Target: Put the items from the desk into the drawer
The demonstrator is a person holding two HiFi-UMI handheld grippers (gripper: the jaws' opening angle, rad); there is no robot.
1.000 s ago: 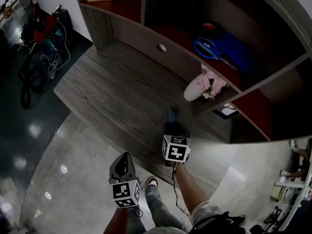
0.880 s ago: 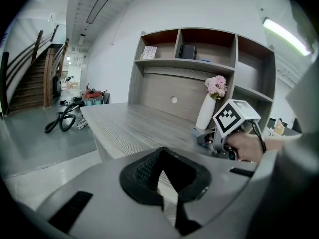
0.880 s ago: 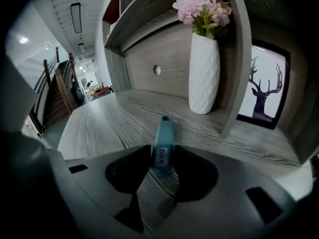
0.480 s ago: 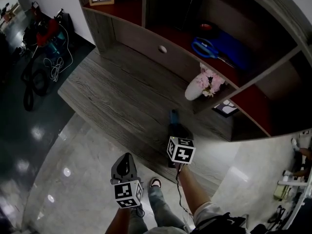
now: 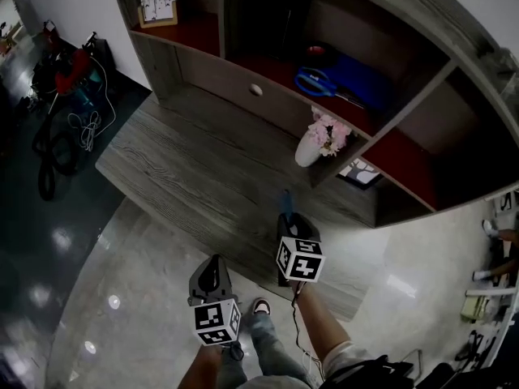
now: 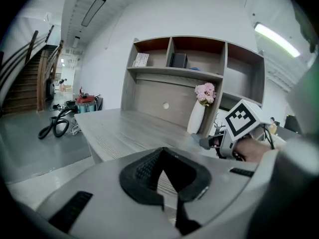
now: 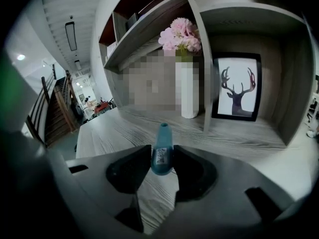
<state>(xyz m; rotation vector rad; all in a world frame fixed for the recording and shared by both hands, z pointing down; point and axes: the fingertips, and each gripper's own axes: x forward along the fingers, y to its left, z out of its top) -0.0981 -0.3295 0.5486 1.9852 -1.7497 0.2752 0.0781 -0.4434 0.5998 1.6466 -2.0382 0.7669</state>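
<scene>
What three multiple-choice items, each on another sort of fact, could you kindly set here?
1. Where is the white vase? A on the desk, left of the deer picture; B top shelf; C floor.
2. The scissors' handles are: A red; B blue; C yellow.
3. The right gripper is: A open, empty; B shut on scissors; C shut on a blue tube.
A: it stands on the desk, the picture to its right. B: blue loops in the head view. C: its jaws, having just closed further, press the tube.
</scene>
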